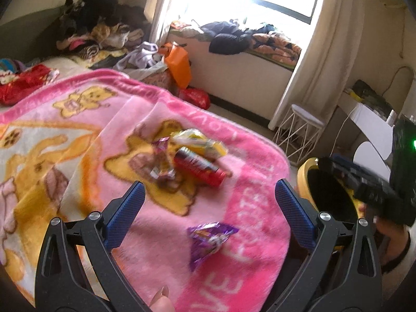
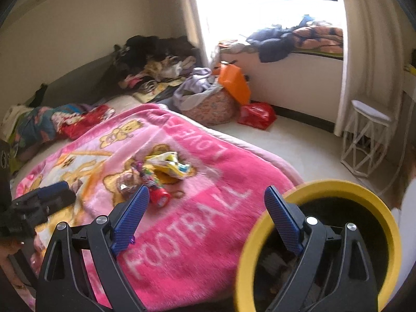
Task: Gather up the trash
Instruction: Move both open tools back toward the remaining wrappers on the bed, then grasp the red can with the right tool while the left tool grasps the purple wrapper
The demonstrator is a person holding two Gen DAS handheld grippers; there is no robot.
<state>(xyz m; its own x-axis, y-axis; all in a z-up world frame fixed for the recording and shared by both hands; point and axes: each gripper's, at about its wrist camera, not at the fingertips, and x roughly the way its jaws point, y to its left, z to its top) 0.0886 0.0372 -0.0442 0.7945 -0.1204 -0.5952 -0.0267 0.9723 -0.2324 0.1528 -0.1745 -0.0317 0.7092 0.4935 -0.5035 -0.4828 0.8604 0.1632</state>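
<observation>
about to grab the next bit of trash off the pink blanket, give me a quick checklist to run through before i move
1. Left claw open and empty: ok.
2. Right claw open and empty: ok.
3. Purple wrapper lies apart from the other trash, nearest the left claw, nothing covering it: ok.
4. Red can, yellow packet and small wrappers are bunched together, so a clean single pick there: not ok.
5. Yellow-rimmed bin sits beside the bed edge, mouth uncovered: ok.
6. Pictures sharp enough to judge exact alignment: not ok, they are blurred.
</observation>
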